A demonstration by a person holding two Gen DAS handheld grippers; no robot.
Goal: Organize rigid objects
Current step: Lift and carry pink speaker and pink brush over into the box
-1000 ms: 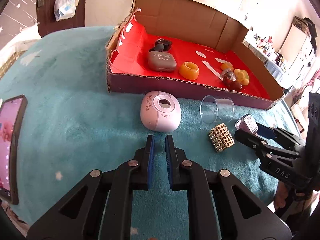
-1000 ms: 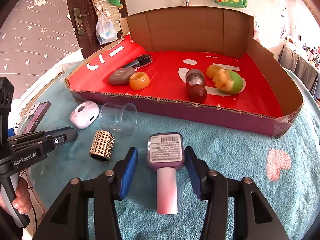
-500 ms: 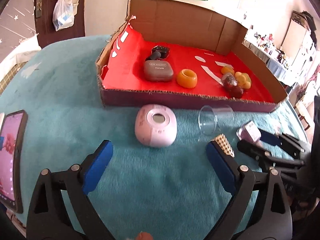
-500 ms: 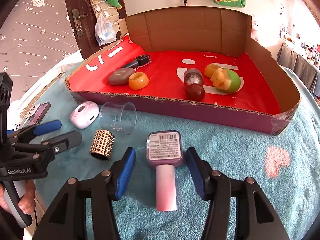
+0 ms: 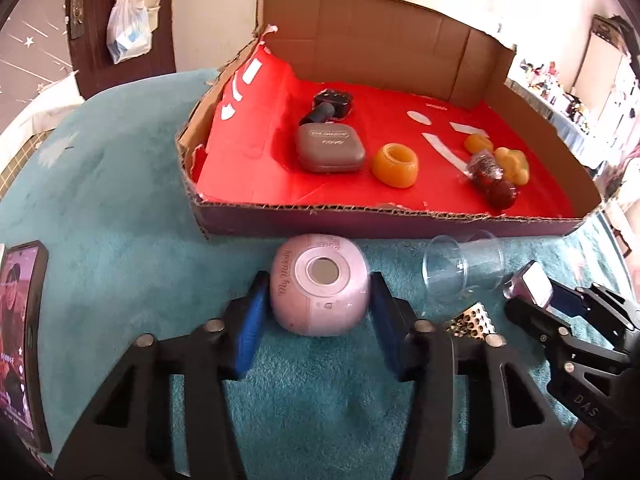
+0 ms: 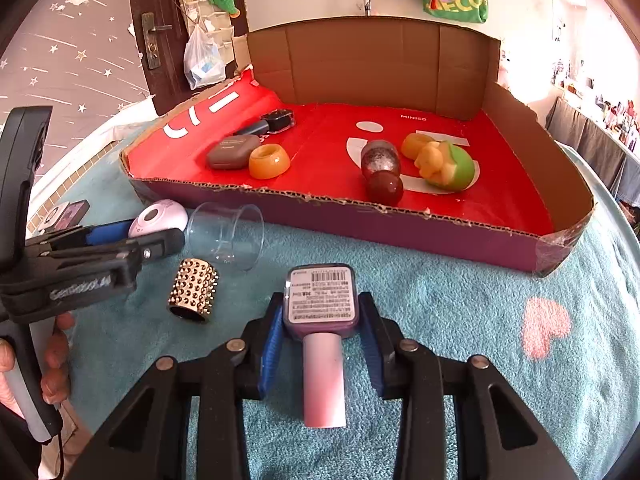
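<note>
The left tongs (image 5: 318, 312) are closing around the pink round device (image 5: 319, 285), their blue pads right at its two sides; whether they press it yet I cannot tell. The device sits on the teal blanket (image 5: 120, 280) just in front of the cardboard tray's (image 5: 360, 224) near wall, towards its left end.

The right tongs (image 6: 322, 332) are closing too, with the purple block of the pink-handled brush (image 6: 322, 300) between the pads, which look to touch its sides. It lies flat on the blanket, barcode label up, handle pointing back between the tongs, a little in front of the tray's near wall at about its middle.

A clear plastic cup (image 6: 226, 236) lies on its side against the tray's near wall, between the two held things, with a gold studded cylinder (image 6: 193, 290) on its side just in front of it.

Inside the tray, on its red lining, a grey case (image 5: 330, 148), an orange ring (image 5: 395, 164) and a black item (image 5: 330, 104) sit left of centre; two dark balls (image 6: 382, 172) and a green-and-yellow toy (image 6: 448, 164) sit right of centre.

A phone (image 5: 20, 340) lies well left of the tray, at the blanket's edge.
</note>
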